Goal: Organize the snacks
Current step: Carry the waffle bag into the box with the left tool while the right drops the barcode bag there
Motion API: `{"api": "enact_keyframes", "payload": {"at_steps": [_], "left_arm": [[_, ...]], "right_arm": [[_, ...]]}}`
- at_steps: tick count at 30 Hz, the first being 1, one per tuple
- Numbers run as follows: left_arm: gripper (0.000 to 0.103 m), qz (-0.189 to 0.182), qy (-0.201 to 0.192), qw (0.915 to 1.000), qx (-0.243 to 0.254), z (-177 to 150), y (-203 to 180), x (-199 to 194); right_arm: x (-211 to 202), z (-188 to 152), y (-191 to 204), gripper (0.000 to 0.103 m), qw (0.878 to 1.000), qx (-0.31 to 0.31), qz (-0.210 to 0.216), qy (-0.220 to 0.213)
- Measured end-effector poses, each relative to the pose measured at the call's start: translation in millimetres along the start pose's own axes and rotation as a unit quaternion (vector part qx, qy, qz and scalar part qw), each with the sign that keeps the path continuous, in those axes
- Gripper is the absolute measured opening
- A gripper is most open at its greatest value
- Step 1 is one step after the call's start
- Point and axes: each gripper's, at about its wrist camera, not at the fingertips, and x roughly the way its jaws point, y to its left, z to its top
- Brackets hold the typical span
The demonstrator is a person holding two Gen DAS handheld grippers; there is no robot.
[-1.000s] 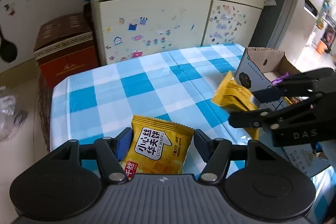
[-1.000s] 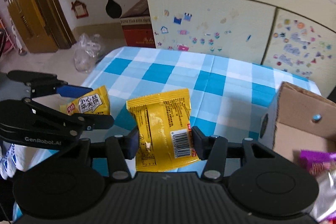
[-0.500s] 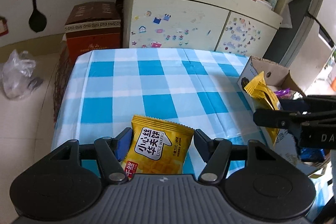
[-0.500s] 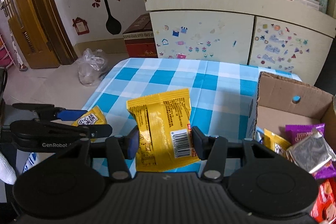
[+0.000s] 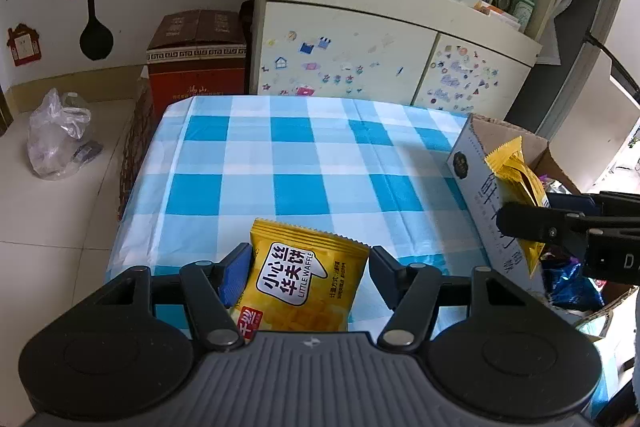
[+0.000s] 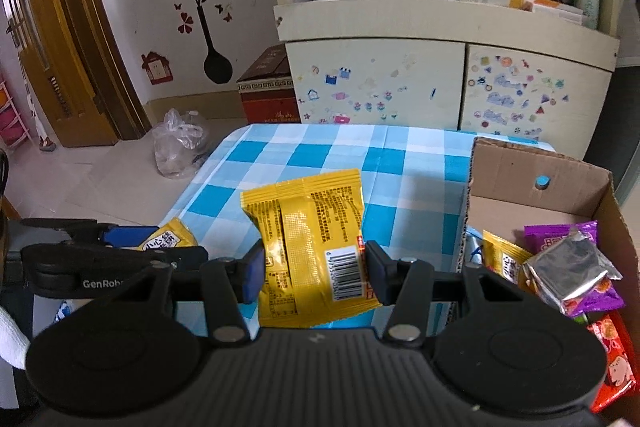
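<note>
Two yellow snack packets carried above the checked tablecloth for boxing. Left gripper pinching the waffle packet by its sides, label up. Right gripper clamped on the second packet, barcode up, just beside the cardboard box already holding other snacks.

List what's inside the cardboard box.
In the box: a yellow packet, a purple packet under a silver packet, and a red packet at the near end. Its far end is bare cardboard. Anything beneath these packets is hidden.
</note>
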Motion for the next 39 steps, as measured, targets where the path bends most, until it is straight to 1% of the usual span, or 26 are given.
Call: {"api": "enact_keyframes", "payload": {"at_steps": [10, 16, 20, 25, 31, 39], "left_arm": [[0.069, 0.001, -0.022, 0.9998, -0.003, 4.7, -27.0, -18.6], [0.069, -0.013, -0.03, 0.9994, -0.01, 8.4, -44.9, -25.5], [0.069, -0.029, -0.034, 0.9989, -0.012, 12.6, -58.7, -28.1], [0.069, -0.048, -0.039, 0.998, -0.014, 19.2, -76.9, -28.2], [0.069, -0.067, -0.043, 0.9968, -0.01, 28.9, -101.8, -23.9], [0.069, -0.097, -0.044, 0.9942, -0.015, 48.8, -138.5, -12.2]], "right_arm": [[-28.1, 0.8, -17.6, 0.051, 0.999, 0.022, 0.001, -0.036], [-49.8, 4.1, -34.6, 0.051, 0.997, 0.044, 0.0, -0.065], [-66.3, 7.0, -48.9, 0.051, 0.994, 0.059, -0.007, -0.088], [-88.8, 6.8, -74.7, 0.051, 0.989, 0.095, -0.019, -0.116], [-113.3, -0.1, -107.0, 0.051, 0.979, 0.14, -0.046, -0.14], [-130.0, -8.7, -138.0, 0.051, 0.964, 0.196, -0.075, -0.164]]}}
